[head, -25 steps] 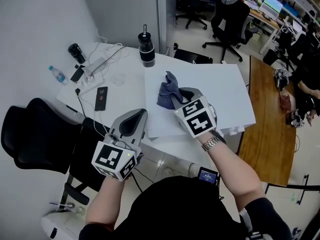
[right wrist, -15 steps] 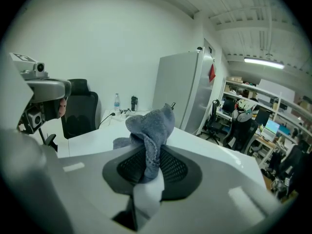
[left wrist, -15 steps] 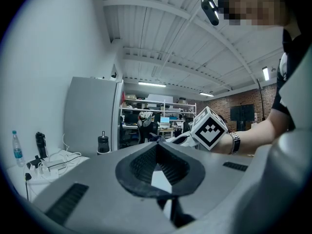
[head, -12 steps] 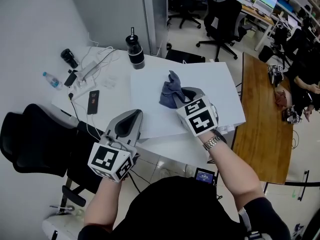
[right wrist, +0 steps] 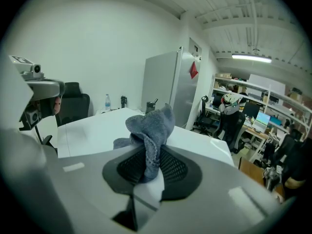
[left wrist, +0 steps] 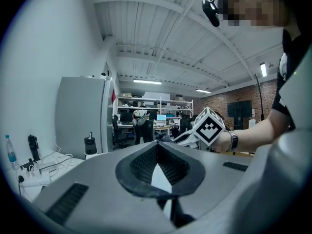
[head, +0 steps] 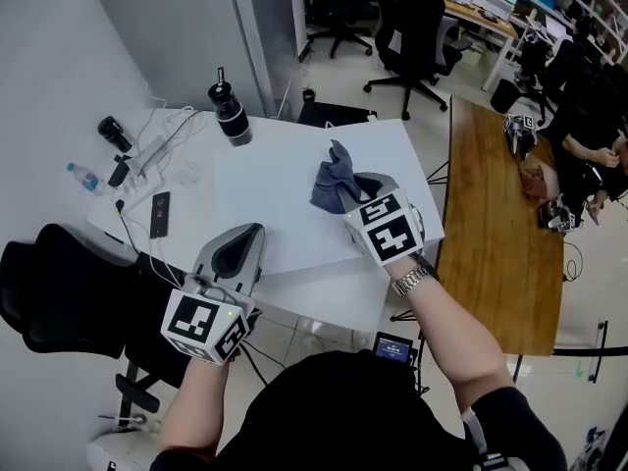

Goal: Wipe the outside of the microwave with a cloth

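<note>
A crumpled blue-grey cloth [head: 332, 178] hangs pinched in my right gripper [head: 347, 193] above the middle of the white table [head: 285, 214]. In the right gripper view the cloth [right wrist: 148, 123] rises in a bunch from between the shut jaws of the right gripper [right wrist: 147, 155]. My left gripper [head: 251, 235] is at the table's near edge, to the left of the right one. It is shut with nothing between its fingers, as the left gripper view shows [left wrist: 157, 149]. No microwave shows in any view.
A black flask [head: 231, 116] stands at the table's far left corner. A power strip with cables [head: 147, 155], a phone [head: 160, 214] and a water bottle [head: 83, 177] lie further left. A tall grey cabinet [head: 186, 27] stands behind, a black chair [head: 59, 292] left, a wooden table [head: 491, 214] right.
The table and its objects have slid left and up in the head view, so both grippers now sit further right along the table. The cloth stays pinched in the right gripper.
</note>
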`<state>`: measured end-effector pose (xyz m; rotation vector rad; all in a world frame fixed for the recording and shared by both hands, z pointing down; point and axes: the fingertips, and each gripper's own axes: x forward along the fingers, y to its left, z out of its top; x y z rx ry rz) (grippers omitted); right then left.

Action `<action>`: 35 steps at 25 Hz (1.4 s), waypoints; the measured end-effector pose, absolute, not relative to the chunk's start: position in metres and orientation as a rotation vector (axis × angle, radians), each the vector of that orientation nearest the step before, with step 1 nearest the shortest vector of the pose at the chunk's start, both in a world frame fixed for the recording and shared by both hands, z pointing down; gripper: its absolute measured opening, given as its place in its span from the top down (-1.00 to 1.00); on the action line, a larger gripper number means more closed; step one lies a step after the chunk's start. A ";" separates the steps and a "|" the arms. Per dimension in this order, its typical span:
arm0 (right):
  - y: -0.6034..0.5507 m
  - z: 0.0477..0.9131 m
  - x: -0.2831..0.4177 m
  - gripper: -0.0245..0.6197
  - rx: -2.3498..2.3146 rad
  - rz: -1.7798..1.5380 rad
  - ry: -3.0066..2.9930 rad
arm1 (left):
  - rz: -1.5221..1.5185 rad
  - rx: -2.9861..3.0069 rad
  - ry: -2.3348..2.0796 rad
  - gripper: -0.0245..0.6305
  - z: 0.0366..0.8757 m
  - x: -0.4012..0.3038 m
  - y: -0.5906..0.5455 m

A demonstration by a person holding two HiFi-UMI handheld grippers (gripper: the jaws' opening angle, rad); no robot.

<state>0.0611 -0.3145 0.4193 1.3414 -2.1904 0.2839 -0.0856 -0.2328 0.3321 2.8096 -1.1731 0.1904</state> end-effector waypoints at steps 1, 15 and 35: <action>-0.313 0.419 0.069 0.70 1.347 0.288 -2.191 | 0.195 2.811 -1.173 0.91 0.332 -0.079 -0.232; -0.301 0.412 0.177 0.70 1.435 0.300 -2.232 | 0.276 2.820 -1.155 0.91 0.331 0.009 -0.211; -0.304 0.439 0.280 0.70 1.554 0.381 -2.242 | 0.361 2.799 -1.190 0.91 0.332 0.071 -0.196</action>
